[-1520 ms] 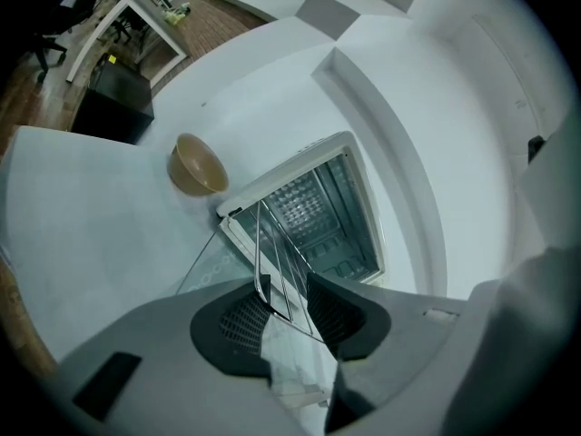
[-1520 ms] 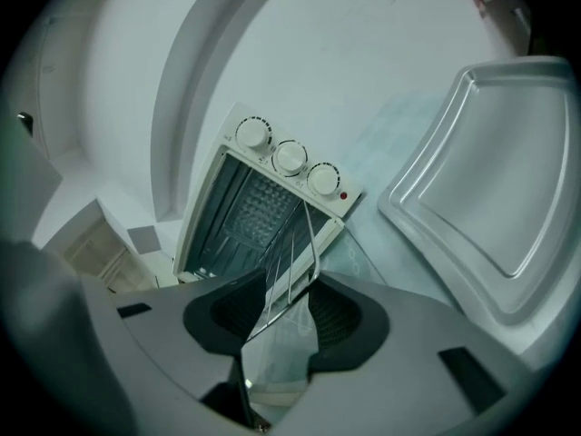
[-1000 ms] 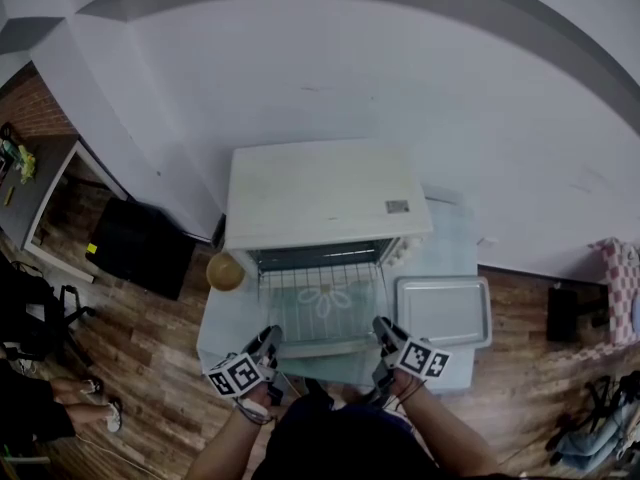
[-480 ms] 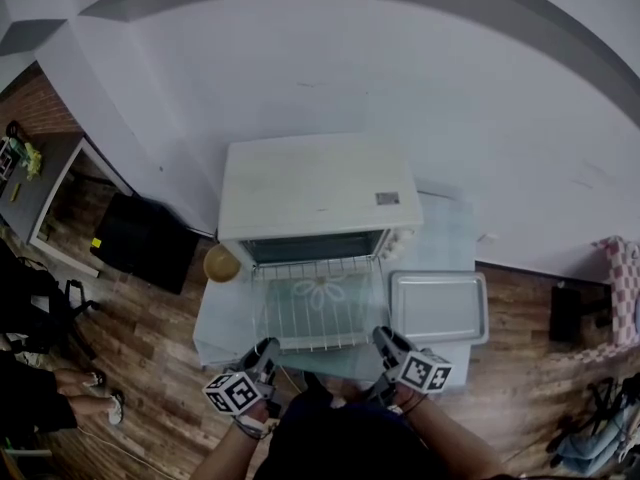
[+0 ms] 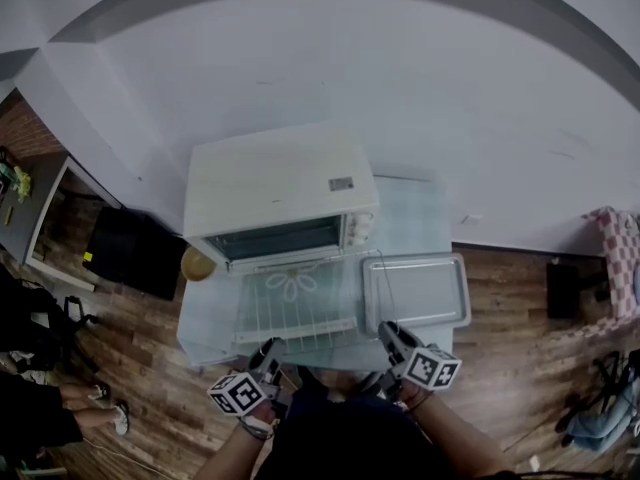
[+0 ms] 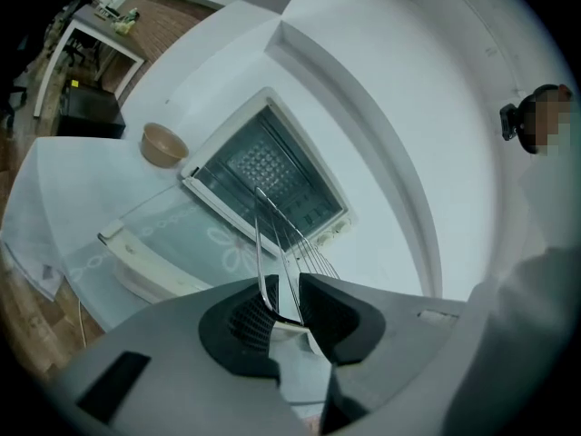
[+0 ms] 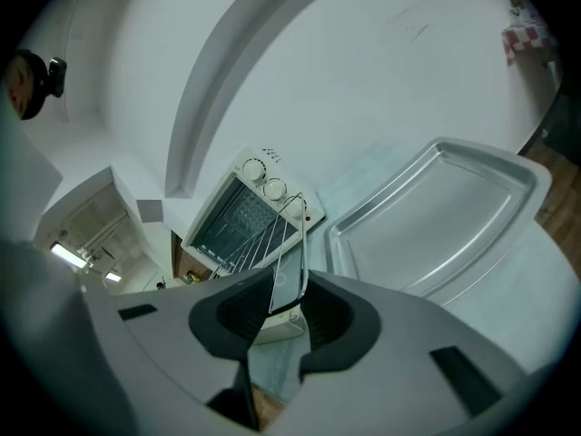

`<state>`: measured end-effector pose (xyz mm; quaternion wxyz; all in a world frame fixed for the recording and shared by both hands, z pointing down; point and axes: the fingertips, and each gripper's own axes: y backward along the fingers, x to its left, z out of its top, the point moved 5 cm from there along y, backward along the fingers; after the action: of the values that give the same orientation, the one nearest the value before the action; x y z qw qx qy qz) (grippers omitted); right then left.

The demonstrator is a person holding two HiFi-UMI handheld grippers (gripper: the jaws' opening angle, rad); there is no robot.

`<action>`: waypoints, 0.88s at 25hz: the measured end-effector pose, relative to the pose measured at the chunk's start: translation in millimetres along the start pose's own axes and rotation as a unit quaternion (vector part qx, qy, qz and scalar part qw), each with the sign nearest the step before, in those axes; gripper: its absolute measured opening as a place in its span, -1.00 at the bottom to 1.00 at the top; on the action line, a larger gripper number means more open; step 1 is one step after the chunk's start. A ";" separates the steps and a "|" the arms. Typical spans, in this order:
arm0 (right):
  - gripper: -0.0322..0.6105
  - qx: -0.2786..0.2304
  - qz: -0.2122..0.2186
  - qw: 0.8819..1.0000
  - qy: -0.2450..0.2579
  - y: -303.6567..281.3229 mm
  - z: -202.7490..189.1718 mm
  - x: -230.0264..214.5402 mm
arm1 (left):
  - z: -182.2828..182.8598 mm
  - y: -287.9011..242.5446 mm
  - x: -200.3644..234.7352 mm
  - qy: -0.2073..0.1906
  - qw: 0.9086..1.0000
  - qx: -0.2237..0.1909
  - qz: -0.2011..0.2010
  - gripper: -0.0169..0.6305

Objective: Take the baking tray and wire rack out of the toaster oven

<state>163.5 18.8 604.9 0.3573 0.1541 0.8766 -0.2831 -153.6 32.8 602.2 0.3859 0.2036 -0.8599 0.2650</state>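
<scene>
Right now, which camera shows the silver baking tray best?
The right gripper view: the baking tray fills its right side, empty, rim sharp. The head view shows it small, right of the toaster oven. The left gripper view misses it.

White toaster oven (image 5: 275, 183), silver baking tray (image 5: 415, 290)

We lose the near corners of the wire rack (image 5: 295, 306) between the pads of the left gripper (image 6: 288, 277) and the right gripper (image 7: 290, 275). From above, the top of the toaster oven (image 5: 270, 183) hides most of its cavity, and its dials are too small to read.
</scene>
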 end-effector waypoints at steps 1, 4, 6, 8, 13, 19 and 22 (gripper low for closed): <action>-0.59 -0.004 -0.004 1.000 -0.001 7.4 3.8 -6.5 | -5.4 -5.7 -5.9 -0.003 1.000 0.004 -0.003 -0.73; -0.58 -0.017 0.000 1.000 -0.007 27.7 14.8 -26.1 | -23.7 -24.2 -25.2 -0.007 1.000 0.017 -0.016 -0.73; -0.58 -0.027 -0.001 1.000 -0.013 41.4 22.2 -41.1 | -36.6 -37.3 -38.2 -0.007 0.999 0.025 -0.024 -0.73; -0.58 -0.036 -0.013 0.999 -0.011 57.8 32.0 -56.0 | -49.6 -50.3 -52.0 -0.009 0.999 0.034 -0.032 -0.73; -0.58 -0.058 -0.046 0.997 -0.011 97.1 53.9 -94.8 | -80.5 -85.1 -84.9 -0.011 0.997 0.051 -0.057 -0.74; -0.58 -0.076 -0.056 0.995 -0.028 130.9 68.4 -134.7 | -116.9 -118.9 -112.5 -0.015 0.995 0.071 -0.074 -0.74; -0.58 -0.080 -0.062 0.994 -0.029 143.4 74.0 -153.5 | -133.1 -132.6 -122.5 -0.016 0.994 0.081 -0.078 -0.74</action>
<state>378.2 77.1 615.8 0.3751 0.0619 0.8939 -0.2377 69.9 29.2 622.1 0.3743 0.3046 -0.8231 0.2993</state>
